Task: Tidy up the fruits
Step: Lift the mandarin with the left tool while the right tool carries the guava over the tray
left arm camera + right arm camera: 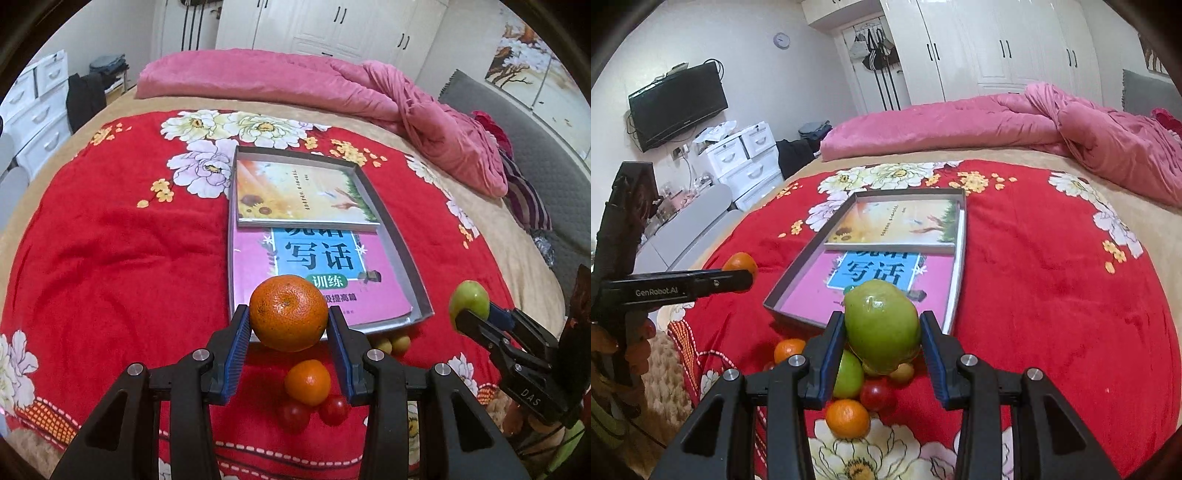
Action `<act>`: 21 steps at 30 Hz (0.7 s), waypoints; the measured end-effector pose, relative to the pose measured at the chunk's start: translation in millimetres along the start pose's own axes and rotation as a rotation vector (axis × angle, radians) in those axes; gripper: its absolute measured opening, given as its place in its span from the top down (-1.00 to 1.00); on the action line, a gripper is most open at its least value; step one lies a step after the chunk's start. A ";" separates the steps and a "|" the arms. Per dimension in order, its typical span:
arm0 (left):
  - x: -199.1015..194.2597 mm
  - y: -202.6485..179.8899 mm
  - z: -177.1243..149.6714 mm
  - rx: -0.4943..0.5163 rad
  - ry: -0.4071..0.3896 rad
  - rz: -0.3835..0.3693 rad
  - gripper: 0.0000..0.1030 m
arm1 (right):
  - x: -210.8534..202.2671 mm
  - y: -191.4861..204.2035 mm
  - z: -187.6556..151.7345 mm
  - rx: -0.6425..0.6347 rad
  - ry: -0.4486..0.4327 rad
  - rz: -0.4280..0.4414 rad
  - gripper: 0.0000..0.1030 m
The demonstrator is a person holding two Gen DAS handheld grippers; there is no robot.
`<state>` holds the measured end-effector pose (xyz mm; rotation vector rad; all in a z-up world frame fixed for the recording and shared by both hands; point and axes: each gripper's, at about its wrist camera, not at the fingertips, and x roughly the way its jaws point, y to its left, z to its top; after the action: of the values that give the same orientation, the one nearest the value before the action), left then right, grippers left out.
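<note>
My left gripper [289, 325] is shut on a large orange [289, 312], held above the red blanket just before the near edge of a grey tray [406, 258]. The same orange [740, 263] shows at the left gripper's tip in the right wrist view. My right gripper [882, 334] is shut on a green pear-like fruit [882, 326], also seen as the green fruit [468, 301] at the right of the left wrist view. Loose on the blanket lie a small orange [307, 382], two red tomatoes [334, 409], another small orange [847, 419] and a green fruit [849, 374].
The tray holds two books, a pink one [255, 266] and a sunflower one [295, 192]. A red flowered blanket [110, 240] covers the bed, with a pink quilt [295, 81] bunched at the far side. White drawers [746, 158] and a wall television [677, 103] stand left.
</note>
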<state>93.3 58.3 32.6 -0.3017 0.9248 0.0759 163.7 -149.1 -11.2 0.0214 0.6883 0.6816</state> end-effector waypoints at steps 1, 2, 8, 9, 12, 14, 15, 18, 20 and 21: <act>2.7 0.8 0.7 -0.002 0.002 -0.002 0.16 | 3.2 0.5 2.0 -0.005 0.000 -0.004 0.20; 5.3 1.8 1.7 -0.006 0.004 -0.005 0.16 | 5.6 0.9 3.0 -0.007 0.002 -0.005 0.20; 17.8 0.1 5.5 -0.006 0.002 -0.010 0.16 | 20.4 -1.6 7.2 -0.010 0.019 -0.008 0.20; 20.7 0.0 6.4 -0.008 0.004 -0.009 0.16 | 22.5 -2.8 7.7 -0.007 0.022 -0.008 0.20; 30.4 0.7 9.1 -0.014 0.012 -0.011 0.16 | 29.2 -7.4 9.2 0.000 0.029 -0.012 0.20; 37.2 0.8 9.9 -0.013 0.019 -0.009 0.16 | 33.8 -9.3 9.8 -0.002 0.036 -0.016 0.20; 41.6 1.6 9.8 -0.014 0.025 -0.007 0.16 | 35.9 -10.4 10.5 -0.003 0.037 -0.019 0.20; 51.2 2.0 8.8 -0.010 0.039 0.001 0.16 | 43.6 -13.4 12.5 -0.004 0.043 -0.029 0.20; 56.6 2.2 8.2 -0.005 0.042 0.007 0.16 | 48.6 -15.4 13.5 -0.005 0.048 -0.037 0.20; 59.8 2.5 8.0 -0.004 0.045 0.010 0.16 | 50.3 -15.8 13.9 -0.006 0.048 -0.039 0.20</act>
<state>135.1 59.2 -11.1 -0.3031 0.9706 0.0806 209.5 -129.3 -33.2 -0.0138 0.7315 0.6478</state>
